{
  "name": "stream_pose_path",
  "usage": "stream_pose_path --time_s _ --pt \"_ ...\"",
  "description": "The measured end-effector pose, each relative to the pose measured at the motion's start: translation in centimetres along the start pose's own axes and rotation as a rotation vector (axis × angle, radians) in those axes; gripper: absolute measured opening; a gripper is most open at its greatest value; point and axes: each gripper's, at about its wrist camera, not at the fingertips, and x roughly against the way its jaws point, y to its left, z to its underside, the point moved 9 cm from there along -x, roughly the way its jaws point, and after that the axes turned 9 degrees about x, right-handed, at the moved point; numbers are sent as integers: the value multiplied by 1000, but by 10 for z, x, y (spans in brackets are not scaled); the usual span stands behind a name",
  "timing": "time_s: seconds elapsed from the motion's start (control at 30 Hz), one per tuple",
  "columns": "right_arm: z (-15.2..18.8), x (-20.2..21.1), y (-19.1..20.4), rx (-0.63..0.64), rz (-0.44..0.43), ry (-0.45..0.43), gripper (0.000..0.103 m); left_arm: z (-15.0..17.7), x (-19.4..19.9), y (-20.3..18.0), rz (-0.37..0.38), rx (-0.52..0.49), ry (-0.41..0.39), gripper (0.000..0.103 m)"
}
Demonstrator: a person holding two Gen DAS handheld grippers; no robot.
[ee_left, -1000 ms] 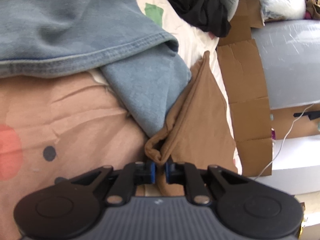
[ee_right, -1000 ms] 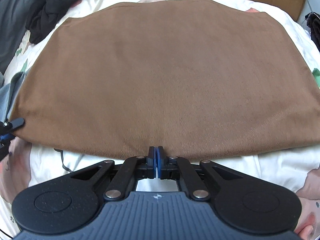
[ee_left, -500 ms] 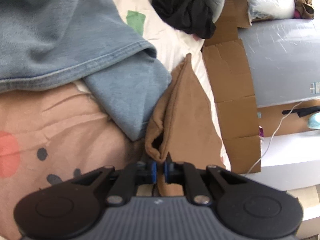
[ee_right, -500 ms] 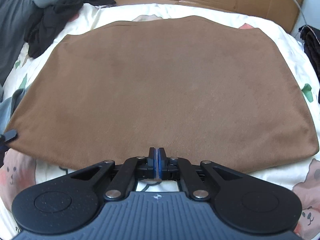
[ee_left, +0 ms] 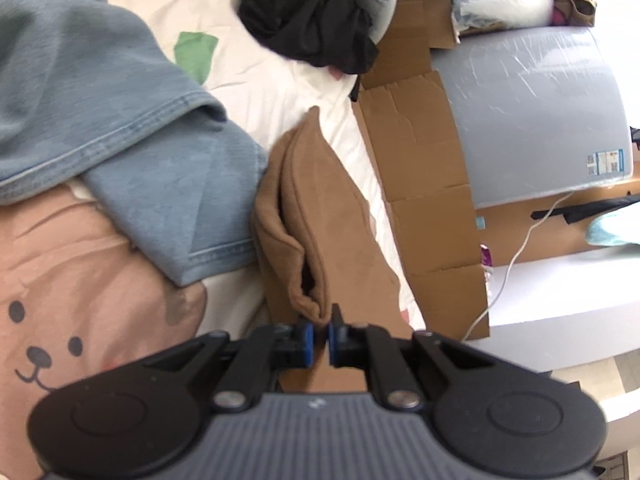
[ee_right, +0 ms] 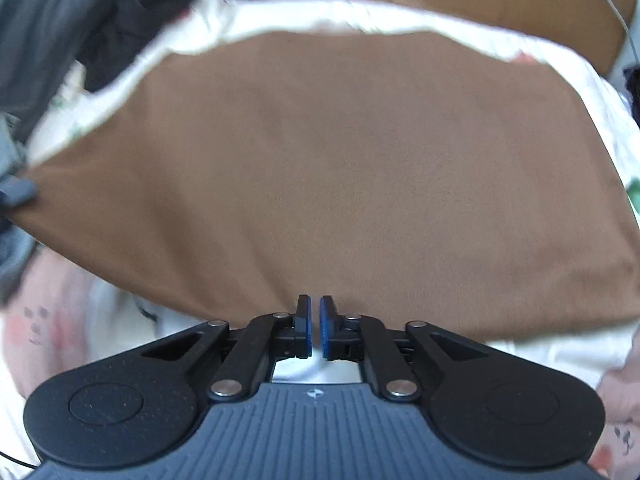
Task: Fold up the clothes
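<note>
A brown garment [ee_right: 340, 160] lies spread over the bed, seen flat and wide in the right wrist view. My right gripper [ee_right: 314, 314] is shut on the middle of its near edge, which is raised a little off the sheet. In the left wrist view the same brown garment [ee_left: 320, 220] shows edge-on as a folded, hanging corner. My left gripper [ee_left: 319, 326] is shut on that corner's tip. A dark fingertip [ee_right: 16, 192] of the left gripper shows at the garment's left corner in the right wrist view.
A blue denim garment [ee_left: 120, 128] lies just left of the brown corner on the bear-print sheet [ee_left: 80, 300]. A black clothes pile [ee_left: 312, 20] sits farther back. Cardboard sheets [ee_left: 416, 168] and a grey wrapped panel [ee_left: 532, 100] line the bed's right side, with a white cable [ee_left: 516, 256].
Both grippers have risen with the brown garment held. Its left corner now hangs higher off the bed, and more of the bear print shows beneath the left gripper.
</note>
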Motion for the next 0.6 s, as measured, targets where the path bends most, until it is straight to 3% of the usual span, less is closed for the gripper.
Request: stream_pose_path --time_s 0.07,0.13,0.17,0.2,0.37,0.6 --pt "-12 8 10 17 -33 -37 7 0 -1 -2 -2 3 6 7" --pt "-22 12 27 68 -66 -59 25 3 -1 -3 -9 2 8 7" --pt "-26 16 36 99 -90 -75 41 4 -1 -3 -11 3 11 7" --pt "-29 19 44 129 -114 -90 45 5 -2 -3 -12 6 15 7" --pt "-44 28 78 242 -237 -124 48 2 -5 -2 0 26 16 7" --pt "-53 36 112 386 -295 -168 54 2 -13 -9 31 38 36 7"
